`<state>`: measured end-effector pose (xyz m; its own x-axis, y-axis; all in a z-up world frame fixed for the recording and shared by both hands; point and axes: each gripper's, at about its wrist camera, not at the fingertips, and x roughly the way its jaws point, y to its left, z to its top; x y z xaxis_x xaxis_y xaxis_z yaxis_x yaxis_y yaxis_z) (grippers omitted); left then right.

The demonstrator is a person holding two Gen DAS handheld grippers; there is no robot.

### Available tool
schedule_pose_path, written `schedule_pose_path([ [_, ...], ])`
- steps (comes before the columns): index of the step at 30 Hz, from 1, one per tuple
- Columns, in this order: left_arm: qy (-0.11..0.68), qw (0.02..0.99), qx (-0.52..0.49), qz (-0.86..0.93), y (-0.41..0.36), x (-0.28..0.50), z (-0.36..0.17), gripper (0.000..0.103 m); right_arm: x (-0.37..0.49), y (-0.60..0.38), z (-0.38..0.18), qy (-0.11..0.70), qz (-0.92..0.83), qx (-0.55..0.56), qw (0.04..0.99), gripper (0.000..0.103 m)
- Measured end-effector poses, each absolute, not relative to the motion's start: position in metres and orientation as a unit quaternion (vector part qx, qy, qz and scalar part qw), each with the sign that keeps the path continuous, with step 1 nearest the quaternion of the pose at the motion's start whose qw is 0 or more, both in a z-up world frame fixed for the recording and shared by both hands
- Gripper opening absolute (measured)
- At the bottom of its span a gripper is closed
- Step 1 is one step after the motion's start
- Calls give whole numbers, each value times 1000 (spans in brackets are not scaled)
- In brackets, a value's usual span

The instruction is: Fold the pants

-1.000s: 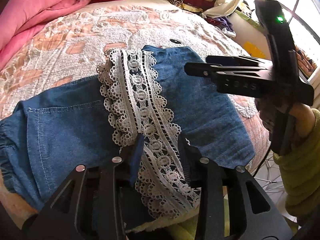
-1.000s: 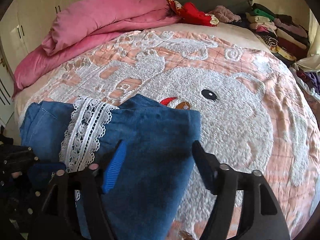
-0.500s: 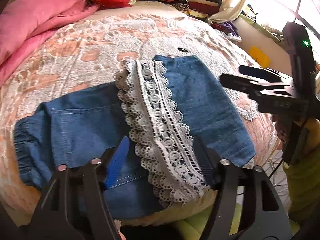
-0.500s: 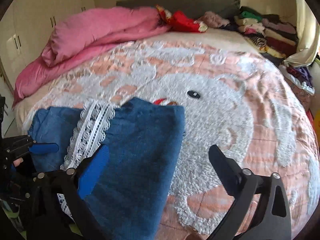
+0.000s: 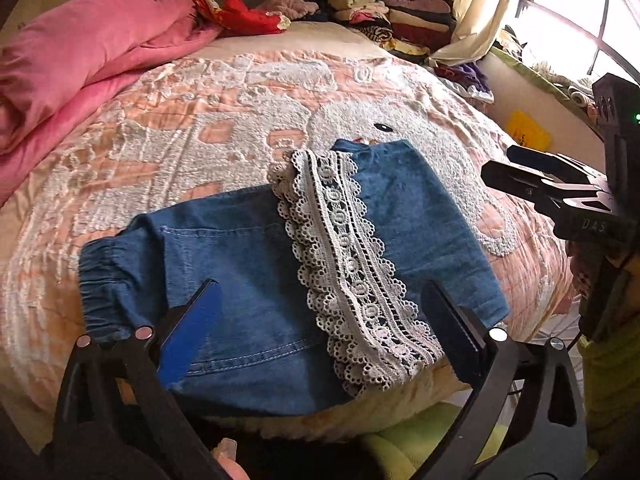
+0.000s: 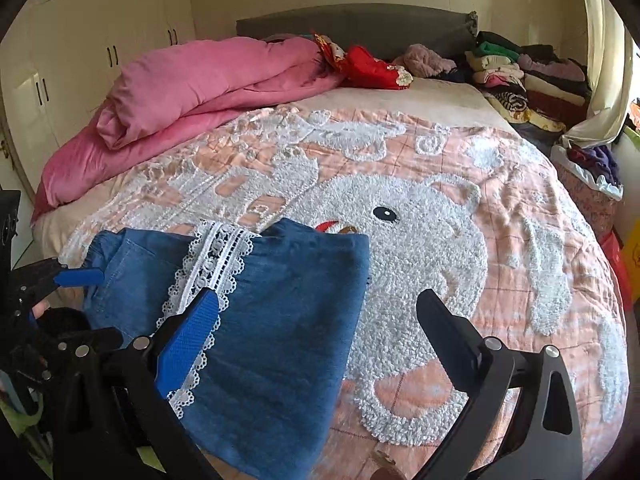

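Note:
Blue denim pants [image 5: 240, 260] lie folded on the bedspread near its front edge. A white lace band [image 5: 340, 248] crosses them. The elastic waistband [image 5: 100, 276] is at the left. My left gripper [image 5: 320, 286] hovers above the pants, its jaws opening wide; the lace lies below them, untouched by the pads. My right gripper [image 6: 318, 294] hangs open above the pants' [image 6: 280, 320] right edge, holding nothing. The right gripper [image 5: 500, 162] also shows at the right of the left wrist view, off the cloth. The lace band [image 6: 216, 256] reaches the pants' far edge.
The pink-and-white bedspread [image 6: 400, 240] covers the bed. A pink duvet [image 6: 200, 80] is heaped at the back left, and a stack of folded clothes [image 6: 520, 76] stands at the back right. White wardrobe doors [image 6: 80, 60] stand to the left. The bed's front edge is just below the pants.
The left jaws have spread apart off the lace band and the right jaws have widened. Both grippers have drawn back and risen from the pants, which stay on the bed.

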<state>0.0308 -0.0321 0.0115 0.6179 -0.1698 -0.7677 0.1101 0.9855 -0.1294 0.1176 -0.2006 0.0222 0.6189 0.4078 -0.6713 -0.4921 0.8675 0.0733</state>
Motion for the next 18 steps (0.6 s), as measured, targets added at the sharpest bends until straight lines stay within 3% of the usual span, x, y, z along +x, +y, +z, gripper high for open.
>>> schedule_pose_path([
  [18,401,915,-35,-27,-1,9,33,93,98,-162,58,321,294,-88,896,98],
])
